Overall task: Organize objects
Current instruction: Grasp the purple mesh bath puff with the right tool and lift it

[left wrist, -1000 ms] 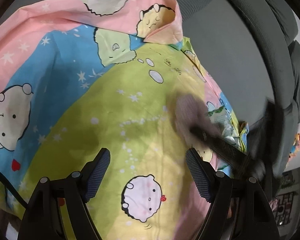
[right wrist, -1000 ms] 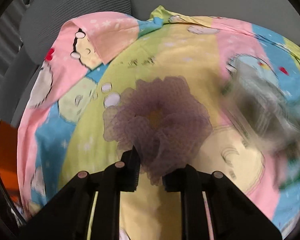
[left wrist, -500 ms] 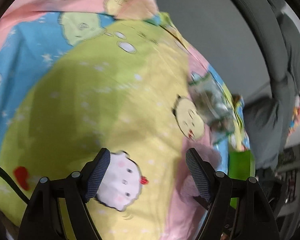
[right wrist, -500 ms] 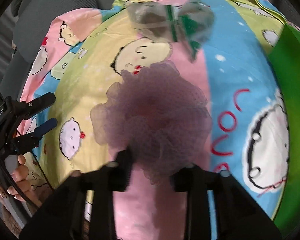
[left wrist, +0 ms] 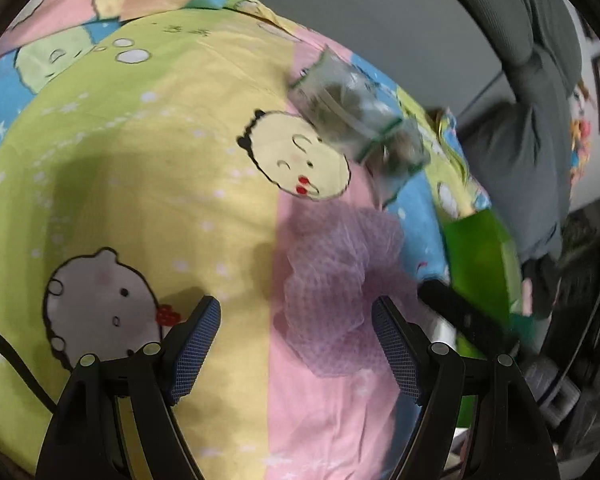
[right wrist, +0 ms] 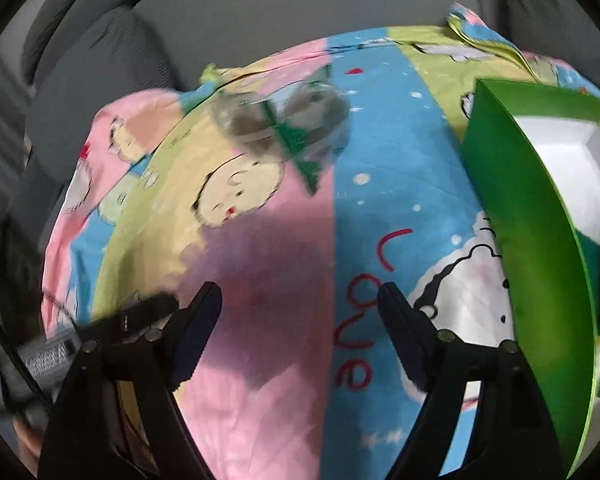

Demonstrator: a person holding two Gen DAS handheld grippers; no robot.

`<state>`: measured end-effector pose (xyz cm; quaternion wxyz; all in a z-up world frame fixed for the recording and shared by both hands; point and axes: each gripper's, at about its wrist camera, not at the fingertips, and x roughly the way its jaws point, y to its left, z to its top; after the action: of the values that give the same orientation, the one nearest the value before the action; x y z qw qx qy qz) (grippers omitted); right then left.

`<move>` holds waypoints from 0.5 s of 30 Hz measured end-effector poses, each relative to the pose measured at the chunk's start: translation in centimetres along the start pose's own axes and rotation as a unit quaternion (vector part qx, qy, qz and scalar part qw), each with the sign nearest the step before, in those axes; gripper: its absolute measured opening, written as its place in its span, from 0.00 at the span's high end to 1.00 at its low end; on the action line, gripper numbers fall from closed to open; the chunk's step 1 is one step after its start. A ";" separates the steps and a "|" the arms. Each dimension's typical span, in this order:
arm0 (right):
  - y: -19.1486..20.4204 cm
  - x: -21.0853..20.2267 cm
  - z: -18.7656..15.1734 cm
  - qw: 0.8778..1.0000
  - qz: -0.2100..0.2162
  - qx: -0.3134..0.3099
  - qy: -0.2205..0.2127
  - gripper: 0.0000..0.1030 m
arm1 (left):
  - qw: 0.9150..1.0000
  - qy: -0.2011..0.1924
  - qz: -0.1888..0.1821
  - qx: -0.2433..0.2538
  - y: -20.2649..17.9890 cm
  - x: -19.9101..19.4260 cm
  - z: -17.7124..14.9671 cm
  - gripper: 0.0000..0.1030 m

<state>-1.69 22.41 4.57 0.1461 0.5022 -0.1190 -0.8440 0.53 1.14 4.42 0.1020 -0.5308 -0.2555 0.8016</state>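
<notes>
While the left gripper (left wrist: 296, 344) hangs with its fingers well apart and bare, the left wrist view shows a purple mesh bath pouf (left wrist: 340, 280) lying on the cartoon bedsheet (left wrist: 140, 168) just ahead of them, round, with no clear long axis. Beyond it a blurred clear plastic packet (left wrist: 356, 120) runs diagonally up-left. A green box (left wrist: 480, 264) is partly cut off.

From the right wrist, the right gripper (right wrist: 300, 320) is opening with nothing between its fingers; the pouf is a purple smear (right wrist: 256, 252) below. The packet (right wrist: 284, 124) is blurred, and the box (right wrist: 532, 240) runs off frame.
</notes>
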 end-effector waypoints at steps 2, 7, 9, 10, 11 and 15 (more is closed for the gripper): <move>-0.5 1.2 0.3 1.000 0.014 0.017 0.016 0.32 | 1.000 0.003 0.001 0.009 -0.5 0.4 -0.3 0.24; -0.5 2.2 -0.1 0.999 0.028 0.036 0.017 0.42 | 0.999 0.007 0.003 0.046 -1.9 1.0 -1.1 0.24; -0.4 2.4 -0.1 0.998 0.041 0.038 0.021 0.52 | 0.999 0.000 0.007 0.050 -2.1 1.0 -1.3 0.24; -0.4 2.6 -0.2 0.997 0.059 0.044 0.025 0.55 | 0.999 -0.003 0.009 0.053 -2.2 1.1 -1.4 0.24; -0.6 2.6 -0.4 0.996 0.072 0.048 0.030 0.65 | 0.998 -0.004 0.012 0.057 -2.3 1.1 -1.4 0.24; -0.6 3.1 -0.8 0.994 0.086 0.058 0.043 0.77 | 0.997 -0.008 0.014 0.079 -3.1 1.6 -1.7 0.28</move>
<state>-2.47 21.80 1.46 0.1937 0.5335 -0.2041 -0.7976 1.05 4.98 4.24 0.1299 -0.5180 -0.1847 0.8251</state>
